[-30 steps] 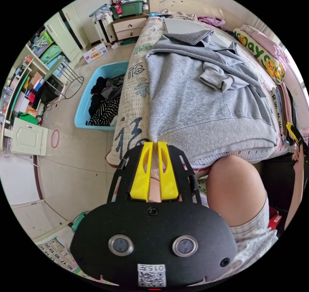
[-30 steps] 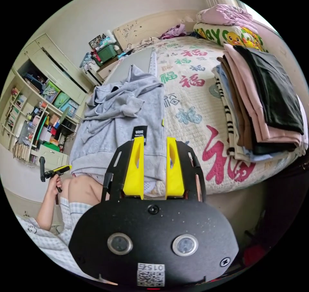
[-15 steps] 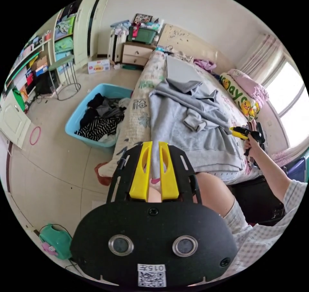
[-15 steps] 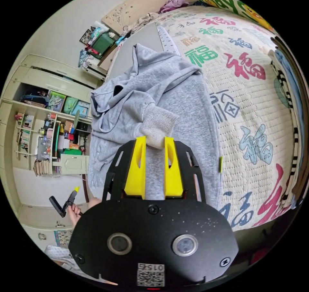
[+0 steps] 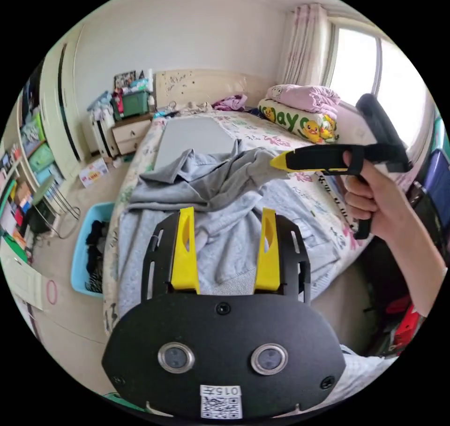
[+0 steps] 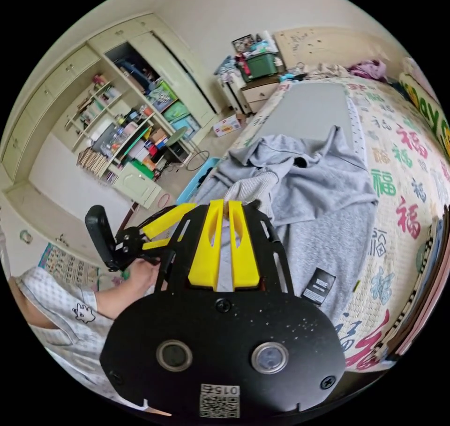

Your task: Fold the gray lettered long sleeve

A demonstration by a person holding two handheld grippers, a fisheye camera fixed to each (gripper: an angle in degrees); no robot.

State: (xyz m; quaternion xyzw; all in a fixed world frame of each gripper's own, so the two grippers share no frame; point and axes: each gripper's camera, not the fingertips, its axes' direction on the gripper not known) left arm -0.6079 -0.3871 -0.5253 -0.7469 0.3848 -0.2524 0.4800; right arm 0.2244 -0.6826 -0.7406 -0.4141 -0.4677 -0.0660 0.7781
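Observation:
The gray long sleeve (image 5: 220, 210) lies rumpled on the bed, its hem toward the near edge. My left gripper (image 5: 227, 212) hovers open above the hem with nothing between its jaws. The right gripper (image 5: 277, 162), held in a hand, is shut on a sleeve cuff (image 5: 255, 161) and holds it up off the garment. In the right gripper view the ribbed cuff (image 6: 251, 186) sits pinched in the right gripper (image 6: 225, 204), with the gray long sleeve (image 6: 323, 201) spread below and a black patch (image 6: 321, 285) near its hem. The open left gripper (image 6: 166, 231) shows at the left.
A patterned bedspread (image 6: 398, 201) covers the bed, with a flat gray board (image 5: 192, 135) beyond the garment. Folded clothes (image 6: 433, 266) are stacked at the bed's right. A duck pillow (image 5: 300, 121) lies near the window. A blue basket (image 5: 82, 262) of clothes stands on the floor.
My left gripper let go of the hem, opened and rose above the bed. The right gripper closed on the sleeve cuff and lifted it.

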